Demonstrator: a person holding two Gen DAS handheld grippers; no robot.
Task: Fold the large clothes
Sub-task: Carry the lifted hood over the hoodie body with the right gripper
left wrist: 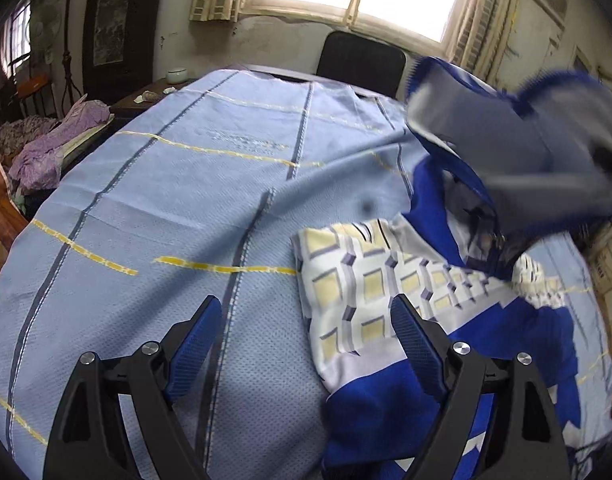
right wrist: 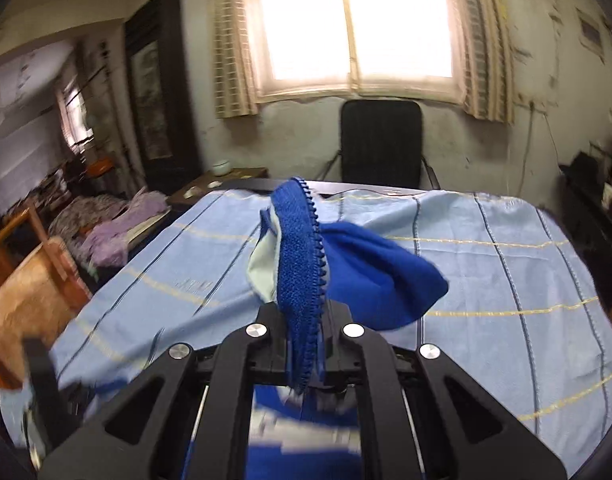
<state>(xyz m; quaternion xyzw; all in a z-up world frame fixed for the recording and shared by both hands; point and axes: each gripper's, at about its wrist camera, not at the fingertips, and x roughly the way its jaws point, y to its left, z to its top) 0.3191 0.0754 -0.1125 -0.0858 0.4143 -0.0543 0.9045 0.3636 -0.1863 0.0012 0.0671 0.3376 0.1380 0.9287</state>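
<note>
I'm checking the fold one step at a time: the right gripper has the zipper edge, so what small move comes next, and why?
Probably carry the zipper edge across over the blue jacket. The right gripper is shut on it and part of the garment is lifted, while the left gripper is open above the patterned panel, holding nothing.

A royal-blue zip-up jacket point(left wrist: 505, 360) with a yellow-and-grey geometric panel lies crumpled near the desk's front right corner, its toothed zipper edge point(right wrist: 302, 280) lifted upright.

Faint woven lettering on blue cloth point(left wrist: 242, 140), too blurred to read.
</note>
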